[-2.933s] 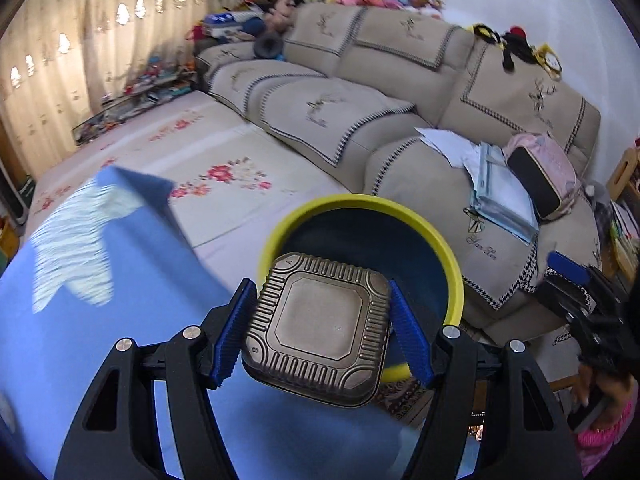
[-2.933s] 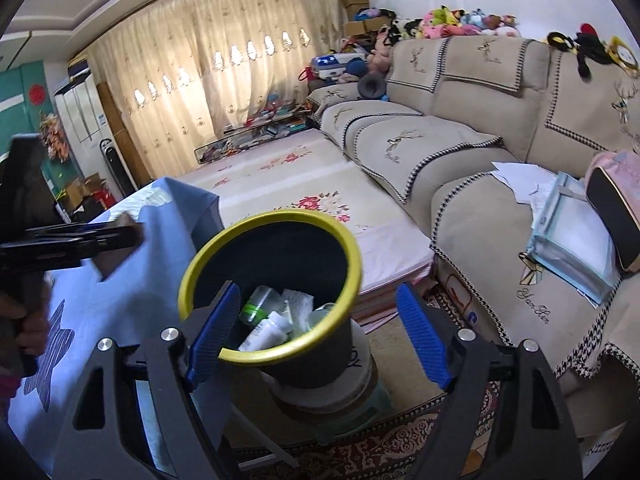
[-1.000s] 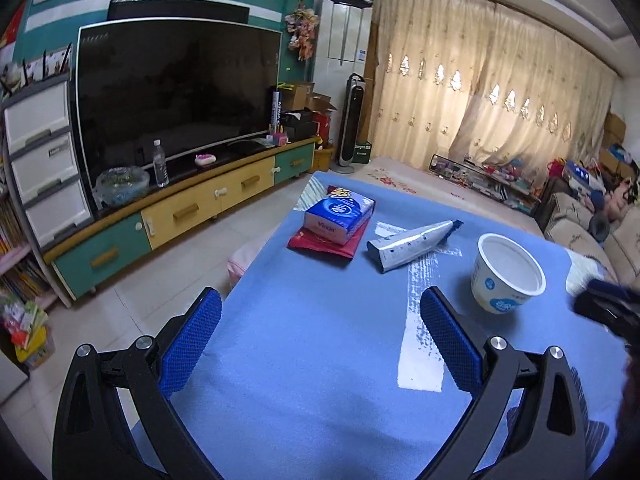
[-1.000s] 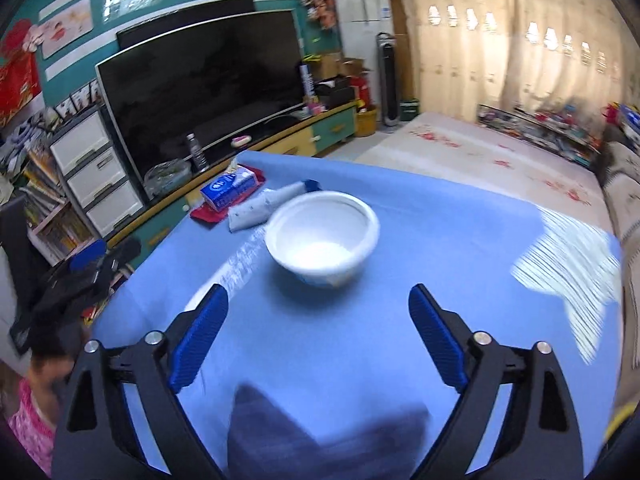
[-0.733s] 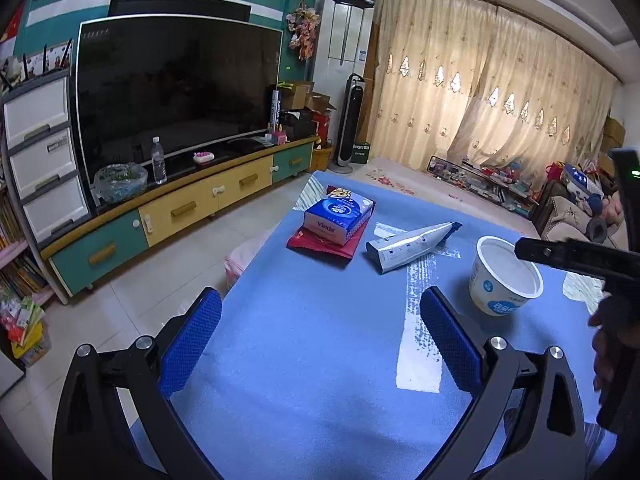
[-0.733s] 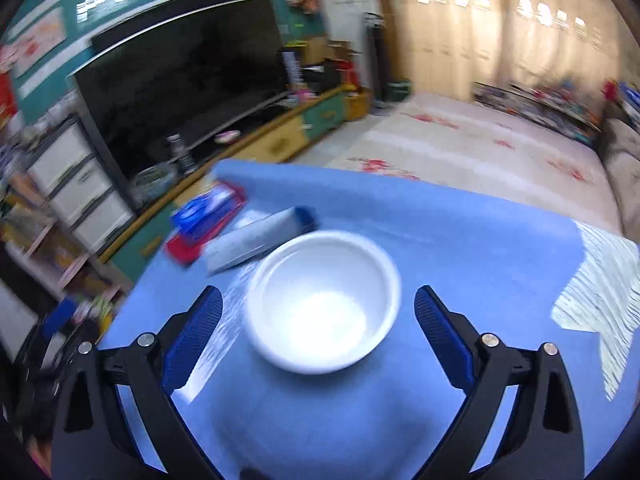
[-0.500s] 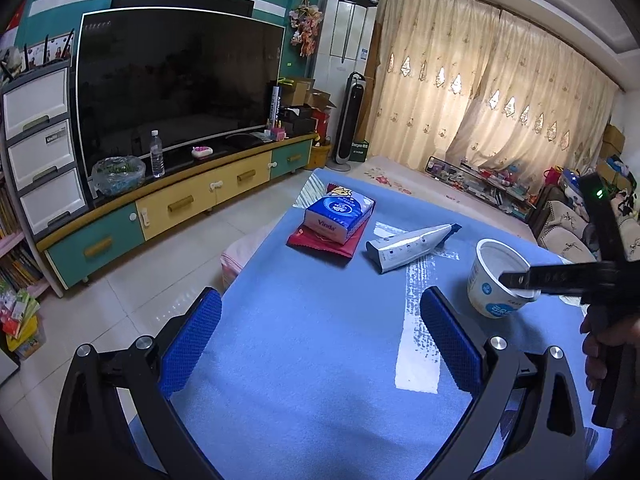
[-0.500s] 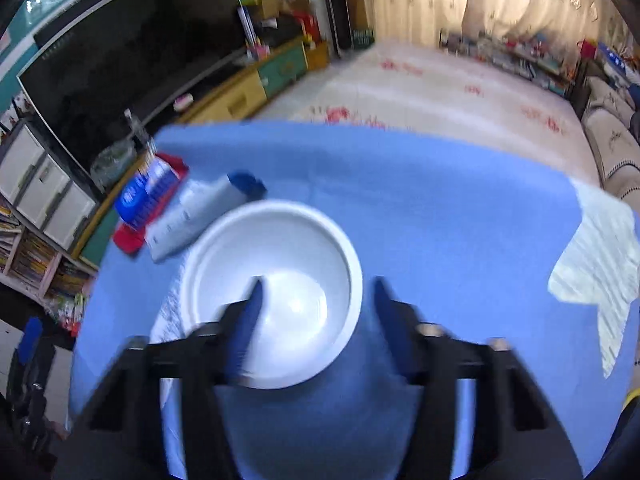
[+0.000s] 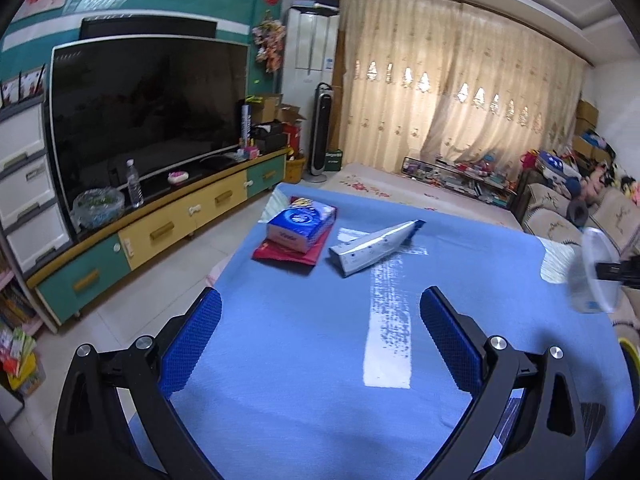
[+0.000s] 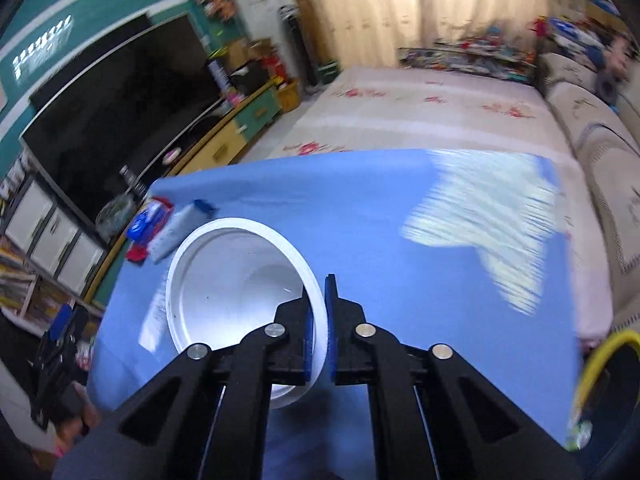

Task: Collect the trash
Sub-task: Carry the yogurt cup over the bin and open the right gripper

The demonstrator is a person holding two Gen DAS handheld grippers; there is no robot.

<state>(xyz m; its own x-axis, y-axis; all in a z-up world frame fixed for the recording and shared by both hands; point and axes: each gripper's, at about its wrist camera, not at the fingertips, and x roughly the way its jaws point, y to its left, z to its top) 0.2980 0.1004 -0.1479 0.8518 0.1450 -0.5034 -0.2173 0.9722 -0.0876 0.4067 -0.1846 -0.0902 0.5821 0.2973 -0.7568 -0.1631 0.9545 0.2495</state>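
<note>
Left wrist view — left gripper (image 9: 318, 342): jaws spread wide, nothing between them; angled down over the blue table (image 9: 304, 360), apparently waiting for its turn.
Left wrist view — leftovers: foil tube (image 9: 374, 247) and tissue pack (image 9: 301, 222) lie near the far edge.
Right wrist view — right gripper (image 10: 318, 328): pressed together on the rim of the white cup (image 10: 236, 292), one pad inside, one outside; cup hangs tilted above the table.
Right wrist view — yellow-rimmed bin (image 10: 604, 364): low right; likely the cup's destination.
</note>
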